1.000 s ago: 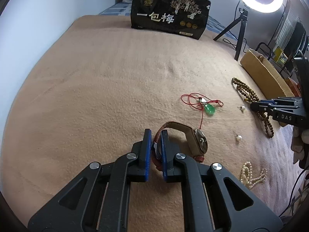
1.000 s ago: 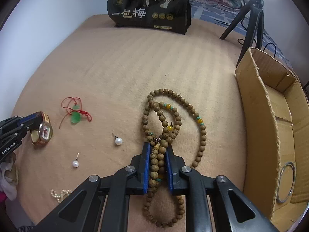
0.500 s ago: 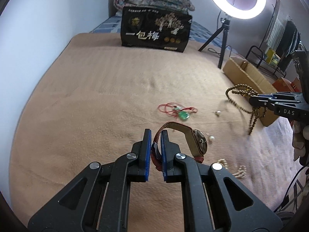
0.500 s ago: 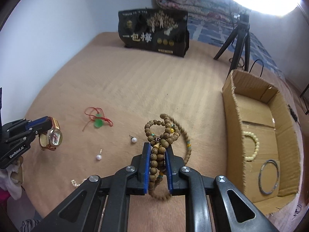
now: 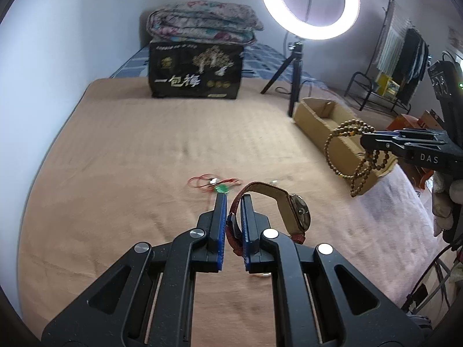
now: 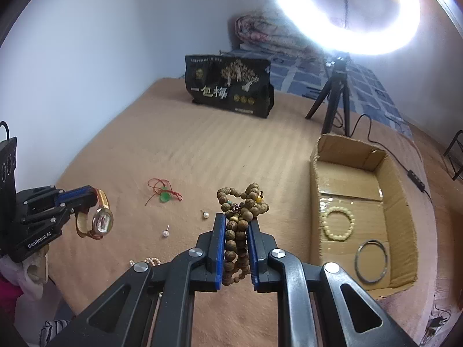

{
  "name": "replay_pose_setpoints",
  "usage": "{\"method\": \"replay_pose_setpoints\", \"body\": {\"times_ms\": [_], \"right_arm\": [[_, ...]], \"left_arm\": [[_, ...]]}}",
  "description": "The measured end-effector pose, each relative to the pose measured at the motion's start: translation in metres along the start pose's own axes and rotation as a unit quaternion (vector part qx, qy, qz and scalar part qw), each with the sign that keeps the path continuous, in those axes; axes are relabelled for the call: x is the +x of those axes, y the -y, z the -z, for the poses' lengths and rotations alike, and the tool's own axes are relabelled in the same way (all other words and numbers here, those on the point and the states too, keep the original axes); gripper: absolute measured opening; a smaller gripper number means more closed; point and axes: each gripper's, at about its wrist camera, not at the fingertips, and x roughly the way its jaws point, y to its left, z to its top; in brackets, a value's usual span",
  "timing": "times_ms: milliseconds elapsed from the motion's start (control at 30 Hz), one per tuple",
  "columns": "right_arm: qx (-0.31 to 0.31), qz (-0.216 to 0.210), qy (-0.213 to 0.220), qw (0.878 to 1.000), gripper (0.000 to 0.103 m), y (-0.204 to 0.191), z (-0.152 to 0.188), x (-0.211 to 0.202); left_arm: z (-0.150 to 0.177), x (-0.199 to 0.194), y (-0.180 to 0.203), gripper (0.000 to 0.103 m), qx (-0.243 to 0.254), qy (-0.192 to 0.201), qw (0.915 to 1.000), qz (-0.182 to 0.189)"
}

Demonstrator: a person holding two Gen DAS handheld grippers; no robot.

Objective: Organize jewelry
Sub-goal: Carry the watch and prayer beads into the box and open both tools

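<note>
My left gripper (image 5: 233, 199) is shut on the strap of a brown wristwatch (image 5: 292, 211) and holds it above the tan blanket; it shows at the left of the right wrist view (image 6: 101, 219). My right gripper (image 6: 236, 219) is shut on a wooden bead necklace (image 6: 241, 202), which hangs in the air left of the cardboard box (image 6: 405, 217); it also shows in the left wrist view (image 5: 347, 156). On the blanket lie a green pendant on red cord (image 6: 164, 195), two pearl earrings (image 6: 206, 215) and a pearl strand (image 6: 150, 260).
The box holds a pale bead bracelet (image 6: 337, 222) and a metal bangle (image 6: 371, 260). A black printed bag (image 5: 195, 69) stands at the back of the bed. A ring light on a tripod (image 5: 295, 86) stands behind the box.
Both grippers have risen off the blanket. The watch and the bead necklace have been lifted clear of it, and the necklace now hangs close to the box.
</note>
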Motion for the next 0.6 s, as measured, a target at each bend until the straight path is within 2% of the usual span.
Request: {"method": "replay_pose_setpoints", "body": {"times_ms": [267, 600], "right_arm": [[0.012, 0.004, 0.022, 1.000, 0.012, 0.021, 0.004, -0.029], [0.042, 0.020, 0.056, 0.997, 0.012, 0.067, 0.008, -0.063]], "left_arm": [[-0.012, -0.003, 0.033, 0.008, 0.013, 0.011, 0.9995, 0.027], [-0.031, 0.006, 0.078, 0.008, 0.029, 0.020, 0.9977, 0.057]]}}
